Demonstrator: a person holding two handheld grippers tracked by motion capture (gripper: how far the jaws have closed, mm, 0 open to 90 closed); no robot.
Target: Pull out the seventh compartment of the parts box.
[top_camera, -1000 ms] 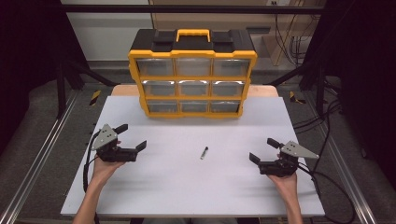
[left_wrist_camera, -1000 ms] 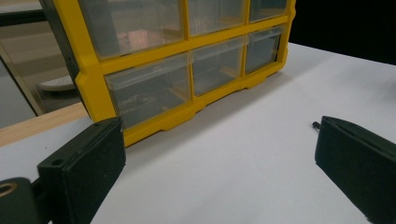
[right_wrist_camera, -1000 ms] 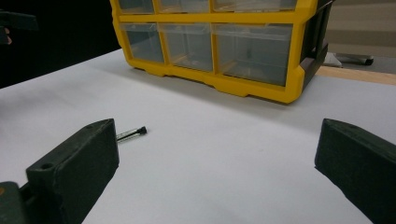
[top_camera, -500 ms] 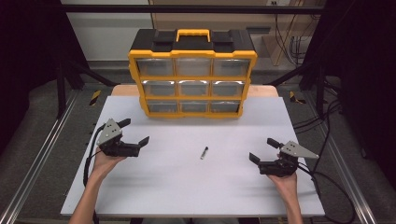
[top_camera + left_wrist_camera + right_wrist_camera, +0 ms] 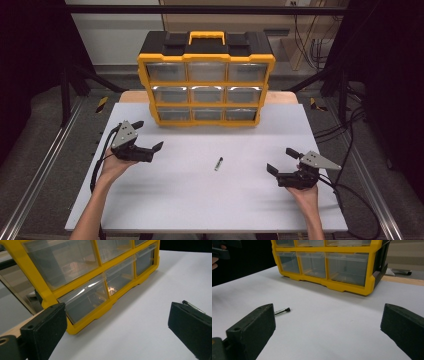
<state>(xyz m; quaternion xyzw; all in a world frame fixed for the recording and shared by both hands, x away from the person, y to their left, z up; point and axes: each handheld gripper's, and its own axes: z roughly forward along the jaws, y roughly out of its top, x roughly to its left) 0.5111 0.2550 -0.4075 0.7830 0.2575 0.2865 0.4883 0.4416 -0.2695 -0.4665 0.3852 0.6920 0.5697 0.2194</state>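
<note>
A yellow and black drawer organizer (image 5: 206, 80) with clear drawers stands at the back of the white table (image 5: 200, 200). A small dark screw (image 5: 218, 164) lies on the table in front of it. My left gripper (image 5: 148, 136) is open, held above the table near the organizer's lower left corner (image 5: 75, 322); the screw (image 5: 193, 306) peeks out by its right jaw. My right gripper (image 5: 281, 160) is open, low over the table at the right. In the right gripper view the screw (image 5: 282, 311) lies just past the left jaw, with the organizer (image 5: 329, 262) beyond.
Metal rails (image 5: 35, 175) run along both sides of the table. Cables (image 5: 345, 130) trail off at the right. A wooden board (image 5: 132, 97) shows under the organizer at the back.
My left gripper has moved forward and right, closer to the organizer's lower left corner. The right gripper and the screw have stayed put.
</note>
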